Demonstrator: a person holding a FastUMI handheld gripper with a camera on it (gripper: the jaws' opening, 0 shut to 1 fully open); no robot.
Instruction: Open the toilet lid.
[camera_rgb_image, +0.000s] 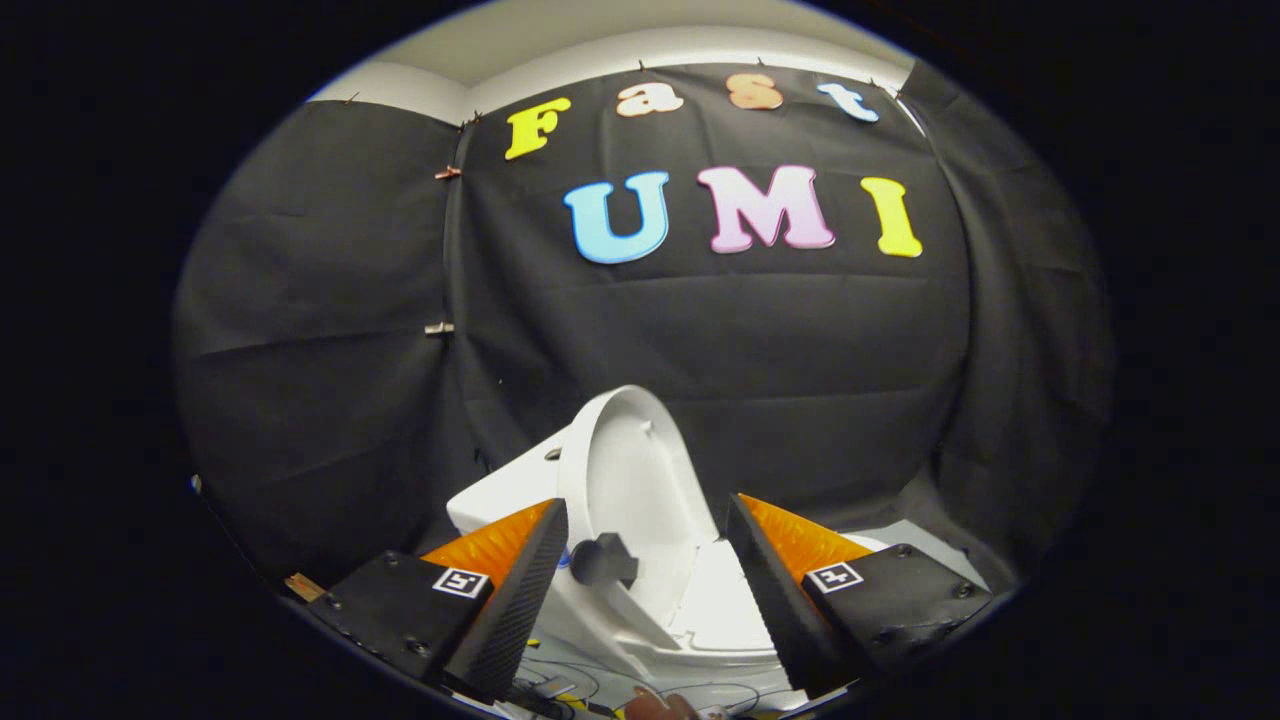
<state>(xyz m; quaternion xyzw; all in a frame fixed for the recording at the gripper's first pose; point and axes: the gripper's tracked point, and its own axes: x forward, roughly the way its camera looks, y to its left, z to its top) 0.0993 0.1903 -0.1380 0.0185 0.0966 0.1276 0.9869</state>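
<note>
Here the glossy white plastic oval toilet lid stands raised, long axis upright, above the white toilet; the gripper gapes apart, holding nothing.

lid: white, oval, raised, standing nearly upright, inner face showing
toilet: white, glossy, low, set against the black cloth wall
knob: dark, round, at the lid's lower edge, between the fingers
</note>
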